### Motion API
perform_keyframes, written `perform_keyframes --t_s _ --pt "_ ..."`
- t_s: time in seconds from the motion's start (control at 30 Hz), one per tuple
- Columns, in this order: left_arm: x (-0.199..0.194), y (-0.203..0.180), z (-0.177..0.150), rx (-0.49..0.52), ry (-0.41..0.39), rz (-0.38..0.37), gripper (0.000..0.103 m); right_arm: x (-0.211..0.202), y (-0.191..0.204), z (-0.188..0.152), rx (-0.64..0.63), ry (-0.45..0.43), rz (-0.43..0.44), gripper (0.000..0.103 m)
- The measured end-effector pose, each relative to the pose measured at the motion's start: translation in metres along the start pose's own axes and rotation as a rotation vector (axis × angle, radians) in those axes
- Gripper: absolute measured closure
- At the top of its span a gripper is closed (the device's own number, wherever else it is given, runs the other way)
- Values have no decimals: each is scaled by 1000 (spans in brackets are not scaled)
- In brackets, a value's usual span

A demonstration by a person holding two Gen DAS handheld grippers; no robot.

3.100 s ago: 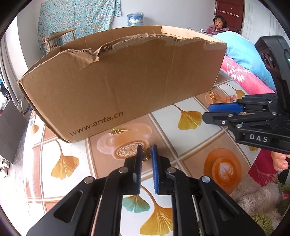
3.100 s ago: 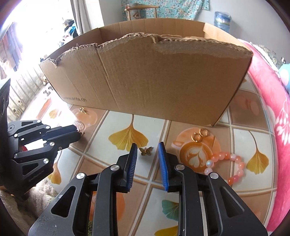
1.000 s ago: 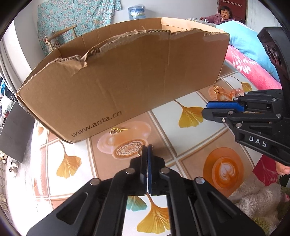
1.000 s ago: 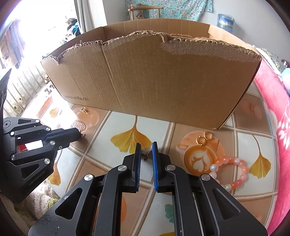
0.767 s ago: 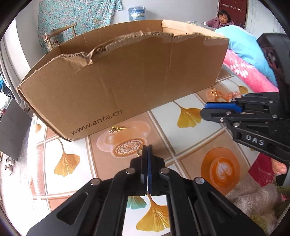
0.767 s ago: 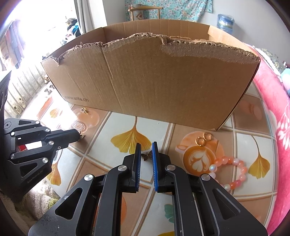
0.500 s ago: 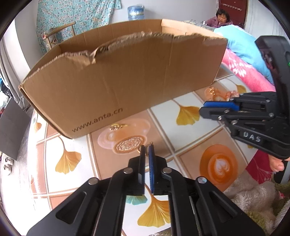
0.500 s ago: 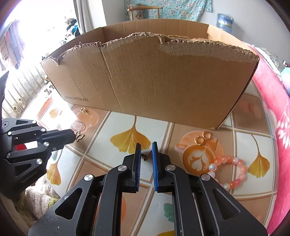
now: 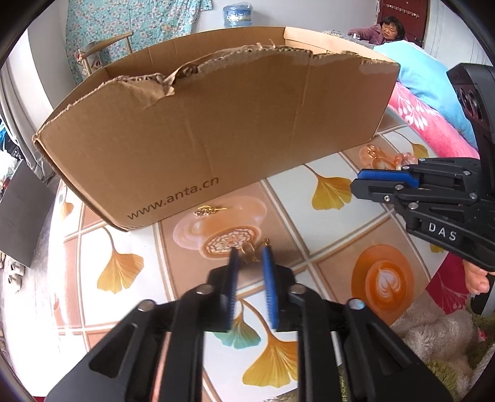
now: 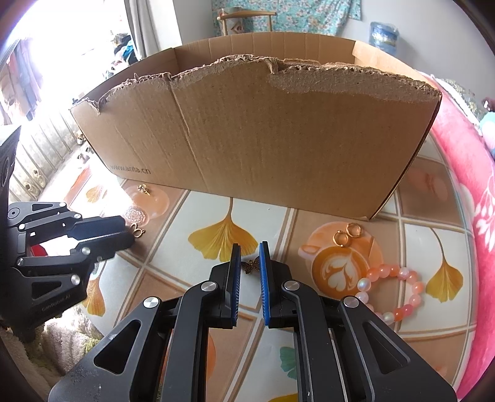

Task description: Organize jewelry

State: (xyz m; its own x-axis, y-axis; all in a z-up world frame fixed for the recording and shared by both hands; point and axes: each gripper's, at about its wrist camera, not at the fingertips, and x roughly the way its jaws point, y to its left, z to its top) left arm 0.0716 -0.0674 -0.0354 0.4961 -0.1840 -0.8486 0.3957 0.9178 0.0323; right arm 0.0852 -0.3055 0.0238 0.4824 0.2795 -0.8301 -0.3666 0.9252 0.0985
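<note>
My left gripper (image 9: 250,252) hovers low over the patterned table (image 9: 294,216), its jaws opening and blurred. A small gold charm (image 9: 253,251) lies between the blue pads, which no longer press on it. In the right wrist view that charm (image 10: 138,230) rests just past the left gripper (image 10: 125,230). My right gripper (image 10: 250,247) is shut on a bronze butterfly charm (image 10: 251,266) at the table surface. From the left wrist view the right gripper (image 9: 355,185) reaches in from the right.
A torn cardboard box (image 10: 263,139) stands across the back of the table. A gold earring (image 9: 208,211) lies by its front wall. Two gold hoops (image 10: 348,233) and a pink bead bracelet (image 10: 393,290) lie on the right. A person (image 9: 389,29) sits far behind.
The left jaws, shut a second ago, have parted and let go of the gold charm. The right gripper has kept still, closed on the butterfly.
</note>
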Motion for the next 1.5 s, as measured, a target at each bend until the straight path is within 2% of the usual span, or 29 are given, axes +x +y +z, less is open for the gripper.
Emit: perform_keyframes --t_s 0.27,0.43,0.57,0.63,0.87,1.13,1.2,1.5 --pt "3 1 7 18 20 -18 90 3 -2 0 4 2 6 94" --pt "6 5 10 33 23 -3 72 4 0 4 -6 6 9 94" --pt "6 9 11 16 24 -44 71 5 0 6 0 10 13 94" --pt "6 9 13 20 26 -79 71 6 -1 6 1 15 21 94" --pt "9 5 17 51 28 -51 73 8 -6 10 5 24 27 94" --pt "7 4 18 41 57 -42 83 8 -5 11 -6 23 19 94" --pt "6 5 18 44 53 -34 88 11 -4 12 -15 25 19 94" --pt "1 8 9 49 4 -33 88 11 5 11 -18 19 16 94"
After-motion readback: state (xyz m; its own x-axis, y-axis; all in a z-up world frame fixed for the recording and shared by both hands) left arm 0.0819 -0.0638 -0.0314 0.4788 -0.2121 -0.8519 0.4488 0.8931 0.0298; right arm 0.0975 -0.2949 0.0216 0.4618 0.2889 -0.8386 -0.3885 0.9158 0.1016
